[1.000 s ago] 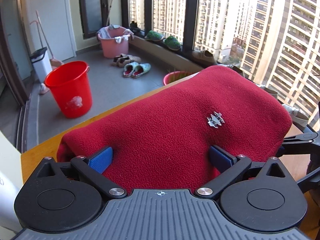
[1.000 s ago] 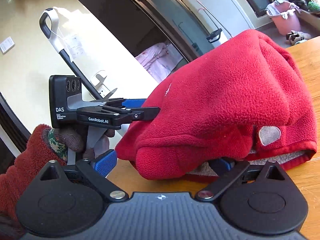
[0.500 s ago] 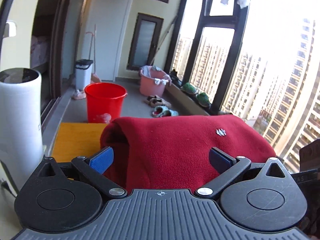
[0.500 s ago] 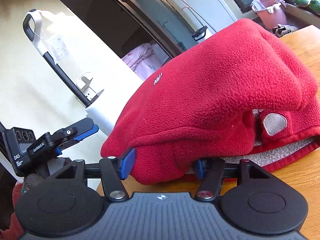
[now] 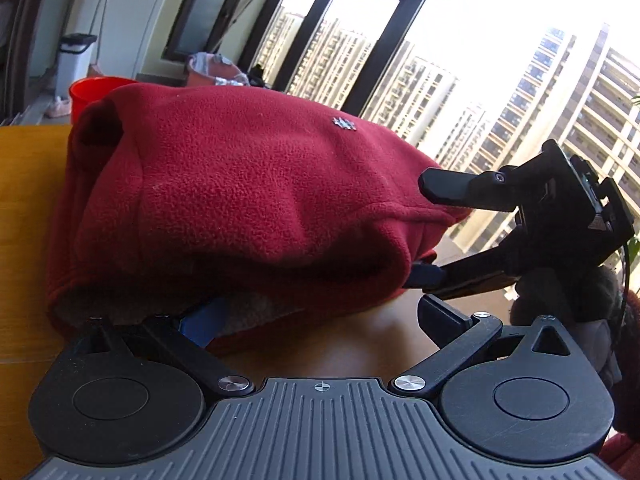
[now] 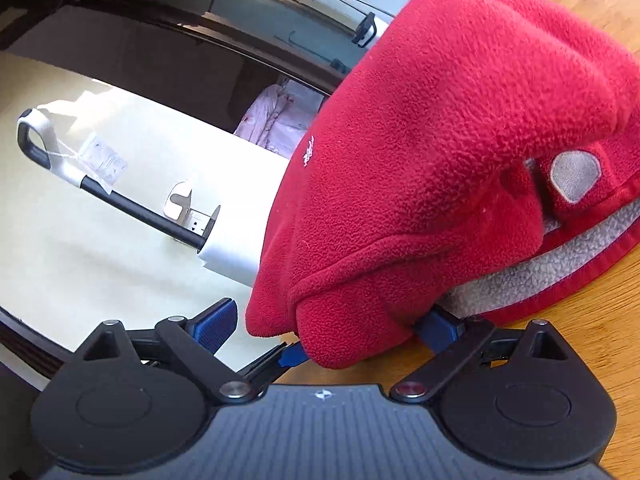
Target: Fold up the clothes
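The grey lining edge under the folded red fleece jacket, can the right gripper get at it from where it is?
Probably yes. The right gripper is open at the folded red fleece jacket, and the grey lining edge lies exposed on the wooden table, beside its lower finger.

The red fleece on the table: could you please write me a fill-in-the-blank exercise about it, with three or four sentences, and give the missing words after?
1. The folded fleece is ___ in colour.
2. It lies on a ___ table.
3. The lining that shows at its hem is ___.
4. Through the window behind it one sees tall ___.

Missing words: red; wooden; grey; buildings.
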The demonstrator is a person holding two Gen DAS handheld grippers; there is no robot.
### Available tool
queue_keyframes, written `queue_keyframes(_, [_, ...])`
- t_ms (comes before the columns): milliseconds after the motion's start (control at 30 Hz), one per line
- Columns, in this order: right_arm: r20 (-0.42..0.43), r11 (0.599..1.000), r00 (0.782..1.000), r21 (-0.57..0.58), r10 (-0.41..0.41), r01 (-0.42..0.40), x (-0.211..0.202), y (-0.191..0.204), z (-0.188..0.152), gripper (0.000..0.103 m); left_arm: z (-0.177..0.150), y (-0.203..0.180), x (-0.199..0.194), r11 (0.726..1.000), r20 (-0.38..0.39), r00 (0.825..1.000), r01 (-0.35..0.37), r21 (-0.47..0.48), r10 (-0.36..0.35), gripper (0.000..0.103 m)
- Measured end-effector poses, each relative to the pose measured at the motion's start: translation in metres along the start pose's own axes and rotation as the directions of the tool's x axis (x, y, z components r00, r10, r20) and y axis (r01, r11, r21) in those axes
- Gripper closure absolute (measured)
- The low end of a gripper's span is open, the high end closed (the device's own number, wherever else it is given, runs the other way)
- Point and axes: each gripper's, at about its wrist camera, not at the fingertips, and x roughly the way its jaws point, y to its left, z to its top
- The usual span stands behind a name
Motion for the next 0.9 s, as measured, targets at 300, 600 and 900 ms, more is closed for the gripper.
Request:
queue_keyframes(300, [0.023,0.700,0.965,-0.684,-0.261,0.205,0.001,0.065,-0.046,0.013,-0.006,0.033,-0.052,0.982,0.213,0.973,0.118,-0.150,-0.084,0.000])
queue_keyframes(600, [0.309,-0.124,0.799,-0.950,-0.516,0.288,0.055,0.088,-0.121,0.056,0.078,-0.007,-0.060,0.999,0.326,0.945,0.017,0.035,-0.027,0.000])
queue_keyframes(900, [0.423,-0.436,0.783,-0.873,-0.456,0.218,0.056,0.067,-0.142,0.060,0.071,-0.007,-0.121,0.983,0.432,0.883,0.164,0.084,-0.184,0.000])
